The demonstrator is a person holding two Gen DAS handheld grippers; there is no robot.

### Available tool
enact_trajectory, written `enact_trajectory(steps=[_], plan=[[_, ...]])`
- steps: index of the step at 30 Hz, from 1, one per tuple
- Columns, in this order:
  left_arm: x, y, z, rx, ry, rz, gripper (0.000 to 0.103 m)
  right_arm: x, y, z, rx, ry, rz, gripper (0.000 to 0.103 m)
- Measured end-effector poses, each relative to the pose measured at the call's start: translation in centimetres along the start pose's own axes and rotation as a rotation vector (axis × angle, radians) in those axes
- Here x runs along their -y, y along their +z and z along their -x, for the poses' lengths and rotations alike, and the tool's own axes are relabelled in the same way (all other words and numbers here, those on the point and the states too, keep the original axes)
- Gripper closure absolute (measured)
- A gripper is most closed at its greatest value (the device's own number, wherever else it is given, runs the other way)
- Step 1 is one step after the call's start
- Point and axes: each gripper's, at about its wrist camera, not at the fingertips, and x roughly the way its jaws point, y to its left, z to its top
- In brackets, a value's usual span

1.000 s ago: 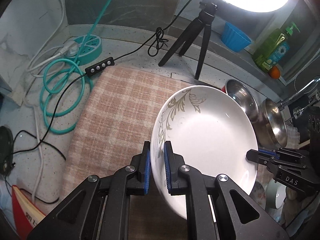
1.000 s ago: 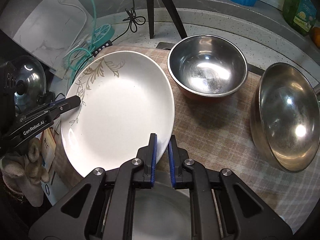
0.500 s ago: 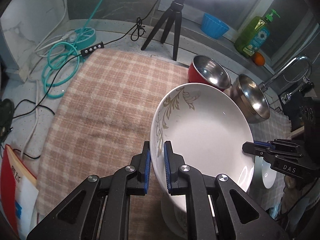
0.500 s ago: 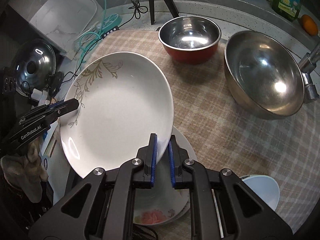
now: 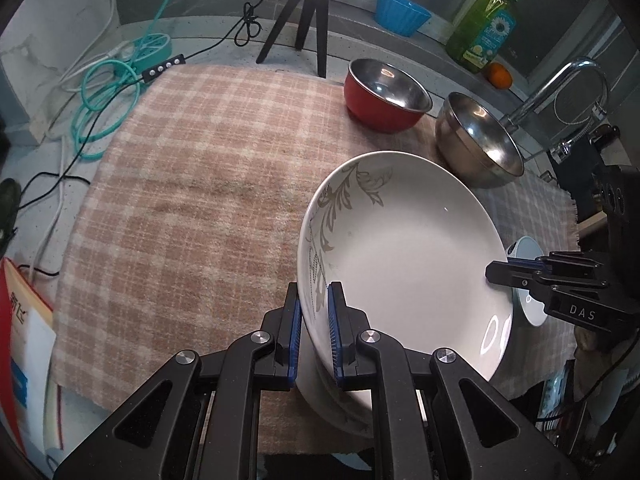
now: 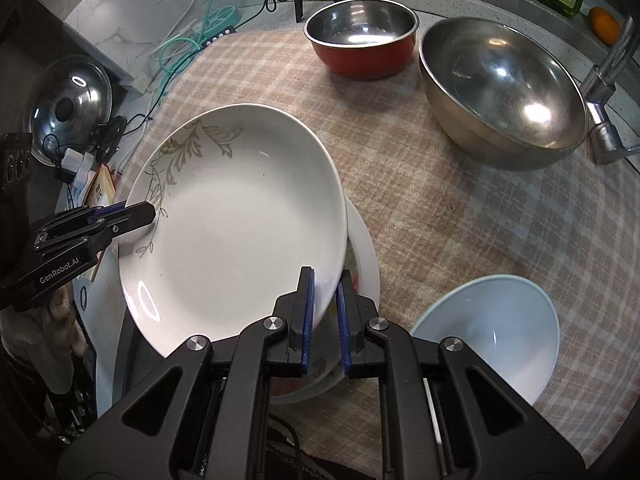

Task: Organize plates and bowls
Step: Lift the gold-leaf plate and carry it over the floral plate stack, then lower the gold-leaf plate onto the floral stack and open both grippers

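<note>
A white plate with a gold leaf pattern (image 5: 408,256) (image 6: 240,216) hangs tilted above the checked cloth, held by both grippers on opposite rims. My left gripper (image 5: 313,320) (image 6: 140,212) is shut on its patterned edge; my right gripper (image 6: 325,304) (image 5: 490,271) is shut on the plain edge. Under the plate lies another plate with a flower print (image 6: 362,264), mostly hidden. A pale blue bowl (image 6: 496,332) sits to its right. A red steel bowl (image 6: 362,46) (image 5: 386,94) and a large steel bowl (image 6: 500,88) (image 5: 478,144) stand at the back.
A pink checked cloth (image 5: 192,184) covers the counter. A tripod (image 5: 308,12), teal cable (image 5: 108,96), green soap bottle (image 5: 486,28), blue cup (image 5: 402,12) and orange (image 5: 500,75) line the back. A faucet (image 5: 560,88) stands right; a pot lid (image 6: 72,100) and a red book (image 5: 20,352) left.
Both grippers carried the plate together back towards the near edge of the cloth; it now hangs over the flower-print plate, and the pale blue bowl has come into view.
</note>
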Motion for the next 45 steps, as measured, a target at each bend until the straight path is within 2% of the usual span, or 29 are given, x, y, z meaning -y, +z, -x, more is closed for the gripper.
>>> enact_trajectory(steps=[9, 22, 26, 28, 42, 45], plan=[[0.8, -1.8, -1.0, -0.073, -0.001, -0.035, 0.092, 0.2, -0.9, 0.1, -0.011, -0.016, 0.002, 0.092], [1.0, -2.4, -1.6, -0.113, 0.014, -0.065, 0.091, 0.1, -1.3, -1.0, -0.045, -0.025, 0.008, 0.092], [1.0, -2.5, -1.5, -0.120, 0.016, -0.068, 0.091, 0.2, -1.1, -1.0, -0.053, -0.017, 0.002, 0.087], [1.1, -2.5, -1.6, -0.122, 0.017, -0.072, 0.092, 0.1, -1.0, -1.0, -0.051, -0.025, 0.008, 0.079], [1.3, -2.4, -1.3, -0.115, 0.016, -0.073, 0.092, 0.3, -1.0, -0.4, -0.019, -0.020, -0.015, 0.078], [1.2, -2.2, -0.9, -0.100, 0.015, -0.070, 0.092, 0.4, -0.8, 0.0, 0.005, -0.016, -0.025, 0.073]])
